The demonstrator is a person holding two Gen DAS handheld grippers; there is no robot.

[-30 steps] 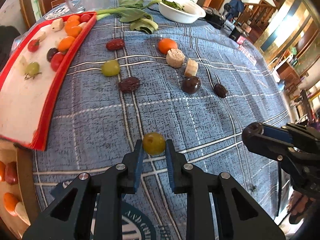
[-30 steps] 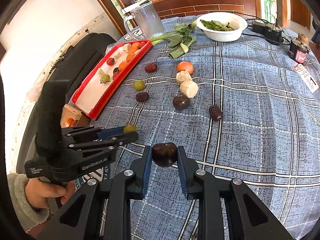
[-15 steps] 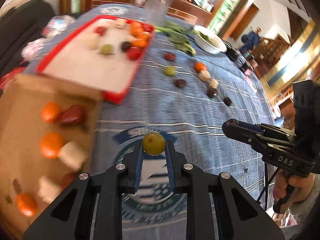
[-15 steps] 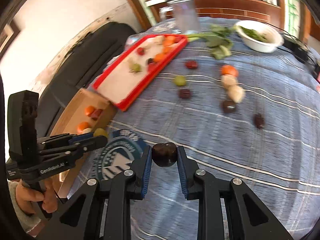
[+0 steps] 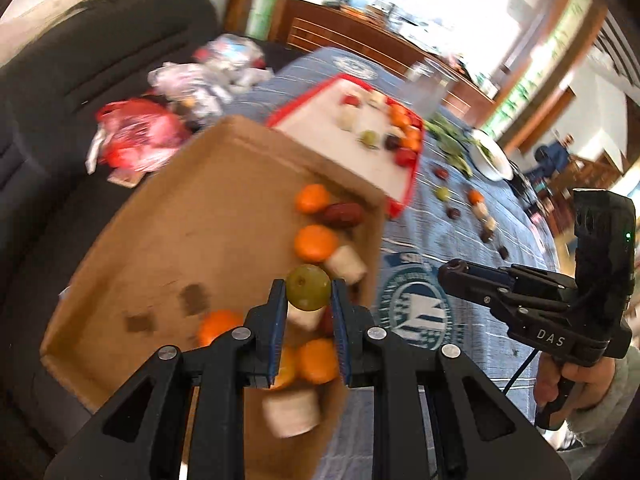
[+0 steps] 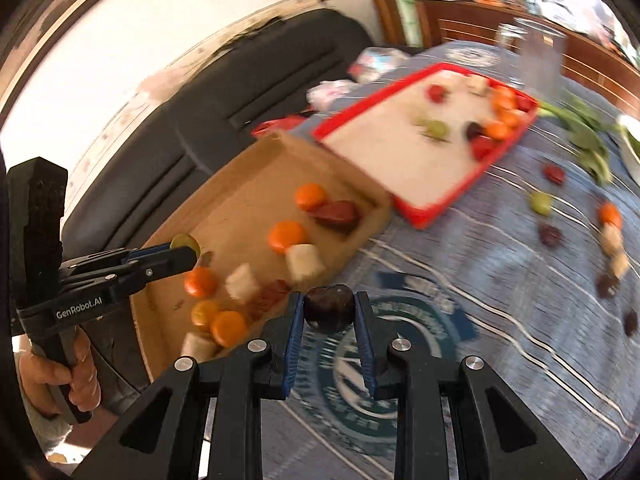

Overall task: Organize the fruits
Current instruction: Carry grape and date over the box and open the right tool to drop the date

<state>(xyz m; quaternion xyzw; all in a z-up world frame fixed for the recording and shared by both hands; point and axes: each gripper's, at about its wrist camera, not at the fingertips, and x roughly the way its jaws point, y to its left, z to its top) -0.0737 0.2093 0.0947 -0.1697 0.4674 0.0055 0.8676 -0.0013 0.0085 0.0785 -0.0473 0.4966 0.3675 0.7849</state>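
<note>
My left gripper (image 5: 309,294) is shut on a green grape (image 5: 308,287) and holds it above the brown cardboard tray (image 5: 192,236), over its right side. The tray holds oranges (image 5: 315,242), red dates (image 5: 343,215) and pale cut pieces (image 5: 346,265). The left gripper also shows in the right wrist view (image 6: 185,249), over the tray (image 6: 240,204). My right gripper (image 6: 329,312) is shut on a dark plum (image 6: 329,307), above the blue cloth beside the tray's near corner. It also shows in the left wrist view (image 5: 454,271).
A red tray (image 6: 424,206) with several fruits lies beyond the cardboard tray. Loose fruits (image 6: 540,203) are scattered on the blue checked cloth (image 6: 500,280). A black sofa (image 5: 60,80) with plastic bags (image 5: 136,136) stands to the left. A white bowl (image 5: 490,156) and greens lie far back.
Both grippers have swung left, from over the cloth toward the cardboard tray. The left one, with the grape, is now over the tray. Each still holds its fruit.
</note>
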